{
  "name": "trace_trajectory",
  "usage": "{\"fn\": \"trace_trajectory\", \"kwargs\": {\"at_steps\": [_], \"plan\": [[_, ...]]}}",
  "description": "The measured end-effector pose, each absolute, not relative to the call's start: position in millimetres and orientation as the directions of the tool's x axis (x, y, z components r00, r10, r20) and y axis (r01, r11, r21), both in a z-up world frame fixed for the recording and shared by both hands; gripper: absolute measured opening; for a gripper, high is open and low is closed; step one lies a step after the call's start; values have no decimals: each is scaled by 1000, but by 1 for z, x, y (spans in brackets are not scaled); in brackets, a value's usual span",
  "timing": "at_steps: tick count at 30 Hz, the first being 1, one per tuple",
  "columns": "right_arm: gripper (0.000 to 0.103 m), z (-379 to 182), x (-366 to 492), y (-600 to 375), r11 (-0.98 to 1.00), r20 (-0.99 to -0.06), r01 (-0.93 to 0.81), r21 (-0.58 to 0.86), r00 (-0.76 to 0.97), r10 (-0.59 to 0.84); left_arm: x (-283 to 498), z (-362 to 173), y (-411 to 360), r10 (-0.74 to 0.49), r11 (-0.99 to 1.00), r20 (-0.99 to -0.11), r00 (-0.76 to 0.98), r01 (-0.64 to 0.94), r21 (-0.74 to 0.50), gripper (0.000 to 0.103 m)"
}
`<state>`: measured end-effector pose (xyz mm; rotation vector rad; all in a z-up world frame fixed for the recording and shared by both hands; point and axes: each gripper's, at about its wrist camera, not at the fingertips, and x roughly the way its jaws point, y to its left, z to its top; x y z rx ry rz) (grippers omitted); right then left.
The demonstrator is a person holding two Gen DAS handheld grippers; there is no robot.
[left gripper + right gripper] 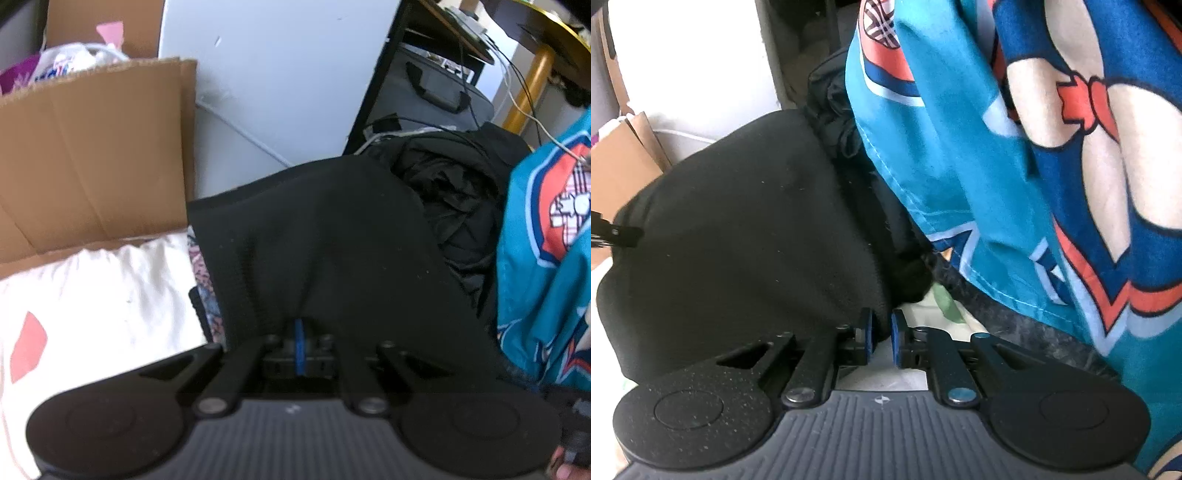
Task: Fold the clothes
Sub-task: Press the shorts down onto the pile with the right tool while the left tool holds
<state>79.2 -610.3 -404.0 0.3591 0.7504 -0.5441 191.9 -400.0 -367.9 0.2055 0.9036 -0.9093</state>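
Hanging between both grippers, black garment (332, 240) filled frame centre. Left gripper (300, 332) clamped on its edge at 6 o'clock. Right gripper (882, 332) pinched its corner, narrow gap between pads. Teal printed cloth (1034, 166) at 3 o'clock, cardboard box (92, 147) at 10 o'clock.

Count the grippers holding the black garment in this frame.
2. The left gripper is shut on the black garment at one edge; the right gripper pinches another edge, jaws slightly apart on a fold of cloth.
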Motion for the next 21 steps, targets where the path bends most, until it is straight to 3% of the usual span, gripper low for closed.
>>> {"fn": "trace_trajectory", "kwargs": {"at_steps": [9, 12, 15, 18, 21], "plan": [[13, -389, 60, -593, 821, -688, 569, 52, 616, -383, 187, -358, -382, -604, 646, -723, 337, 738, -195, 4], [24, -384, 59, -582, 853, -666, 517, 74, 663, -343, 190, -352, -385, -615, 648, -698, 368, 740, -181, 6], [26, -386, 71, -578, 866, -655, 489, 106, 689, -309, 198, -351, -392, -637, 633, -686, 350, 746, -207, 15], [36, -393, 81, -575, 872, -654, 473, 129, 702, -283, 211, -356, -397, -633, 644, -697, 337, 728, -233, 14], [36, -403, 84, -572, 869, -673, 476, 136, 688, -272, 222, -360, -399, -622, 664, -704, 343, 707, -243, 11]]}}
